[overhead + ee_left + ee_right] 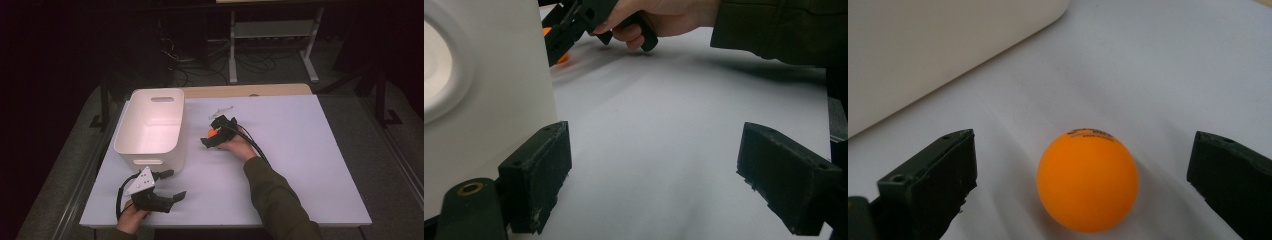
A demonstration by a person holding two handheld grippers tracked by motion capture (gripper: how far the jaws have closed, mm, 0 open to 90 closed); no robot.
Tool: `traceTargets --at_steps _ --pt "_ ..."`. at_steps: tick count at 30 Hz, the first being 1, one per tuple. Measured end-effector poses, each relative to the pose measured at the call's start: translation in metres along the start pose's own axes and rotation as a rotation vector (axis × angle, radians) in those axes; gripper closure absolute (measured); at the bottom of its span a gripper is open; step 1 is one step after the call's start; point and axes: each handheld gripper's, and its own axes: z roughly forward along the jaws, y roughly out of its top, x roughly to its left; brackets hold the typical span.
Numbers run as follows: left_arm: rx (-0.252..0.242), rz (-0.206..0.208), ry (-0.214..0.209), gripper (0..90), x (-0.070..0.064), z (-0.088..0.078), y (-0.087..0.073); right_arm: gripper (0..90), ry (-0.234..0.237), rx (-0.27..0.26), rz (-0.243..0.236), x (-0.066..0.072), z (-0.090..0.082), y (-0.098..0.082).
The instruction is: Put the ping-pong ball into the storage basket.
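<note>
The right gripper (1083,190) is spread wide with the orange ball (1087,181) sat between its jaws, untouched, lined up for grabbing, probably.

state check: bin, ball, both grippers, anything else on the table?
White plastic bin with handle cutouts: upright, open top, inside looks empty.
Orange ping-pong ball: on the table, between open jaws, not gripped.
Right gripper: open around the ball.
Left gripper: open, holding nothing, beside the bin.
Small white object: lying flat, untouched.
</note>
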Motion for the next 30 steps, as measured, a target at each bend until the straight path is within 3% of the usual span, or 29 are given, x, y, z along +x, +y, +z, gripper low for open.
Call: traceTargets --at_steps 6,21,30 --pt "0.001 -0.001 0.000 14.1 0.0001 0.0001 0.0000 1.4 -0.010 0.032 -0.004 -0.0002 0.0018 -0.0015" --pt "0.000 0.000 0.000 14.1 0.0001 0.0001 0.0000 13.3 -0.027 0.037 0.015 -0.0017 -0.0007 -0.0009" --pt "0.001 0.000 0.000 14.1 0.0001 0.0002 0.0000 21.6 -0.031 0.043 -0.003 0.0000 -0.0024 0.0000"
